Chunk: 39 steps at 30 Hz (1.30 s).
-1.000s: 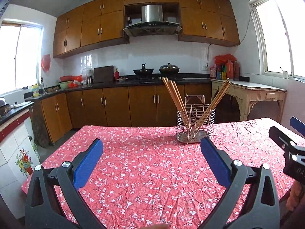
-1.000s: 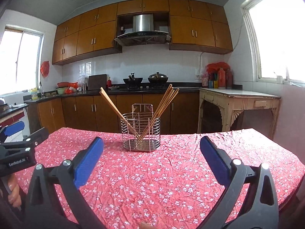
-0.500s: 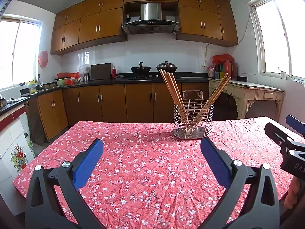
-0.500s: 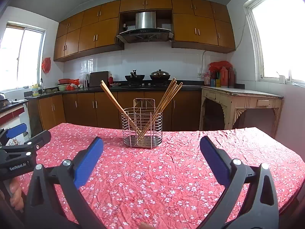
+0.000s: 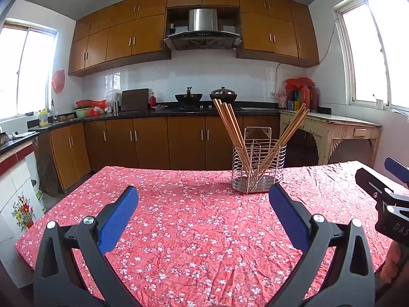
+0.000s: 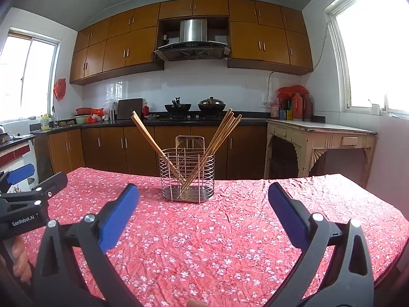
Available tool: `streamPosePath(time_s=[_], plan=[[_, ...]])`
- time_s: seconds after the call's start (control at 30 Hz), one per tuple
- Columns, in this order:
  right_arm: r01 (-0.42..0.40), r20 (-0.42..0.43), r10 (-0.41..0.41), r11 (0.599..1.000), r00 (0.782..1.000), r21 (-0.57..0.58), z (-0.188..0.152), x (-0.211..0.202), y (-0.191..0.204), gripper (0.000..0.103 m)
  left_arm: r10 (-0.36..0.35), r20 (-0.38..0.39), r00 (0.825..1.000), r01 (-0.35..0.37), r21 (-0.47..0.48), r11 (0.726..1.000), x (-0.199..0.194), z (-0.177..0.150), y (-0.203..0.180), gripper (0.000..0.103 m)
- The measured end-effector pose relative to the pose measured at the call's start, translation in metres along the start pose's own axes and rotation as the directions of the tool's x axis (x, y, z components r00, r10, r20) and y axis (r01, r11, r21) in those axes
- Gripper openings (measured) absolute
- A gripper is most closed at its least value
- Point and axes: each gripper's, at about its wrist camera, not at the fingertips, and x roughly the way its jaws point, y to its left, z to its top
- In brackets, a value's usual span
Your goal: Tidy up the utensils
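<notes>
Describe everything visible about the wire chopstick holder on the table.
The wire holder is a shiny metal basket of horizontal rings on upright rods, with a perforated base tray and a taller hanging plate at its back. It stands upright on the red floral tablecloth, untouched by either gripper. Wooden chopsticks lean inside it in two bunches, splayed left and right.

We found the wire holder [image 6: 188, 176] standing upright on the table [image 6: 230, 230], toward its far edge, with the chopsticks [image 6: 222, 138] in it leaning apart in two groups, one to the left and one to the right. Behind the table ran the counter [image 6: 158, 120] with two pots [image 6: 211, 103] on it, and a side table [image 6: 319, 138] stood to its right. We noted the left gripper [image 5: 203, 216] and right gripper [image 6: 203, 216] side by side above the near part of the table, before the holder and apart from it, each with fingers spread wide.
</notes>
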Motion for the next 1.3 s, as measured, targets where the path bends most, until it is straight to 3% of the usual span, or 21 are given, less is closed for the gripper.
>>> streamPosePath(time_s=[1.3], plan=[[-0.015,-0.014,0.015,1.0,1.0,0.021,0.0002,0.0059,-0.0094,0.099,-0.013,-0.016,1.0,0.013,0.004,1.0,0.009,-0.0012,-0.005,0.101]])
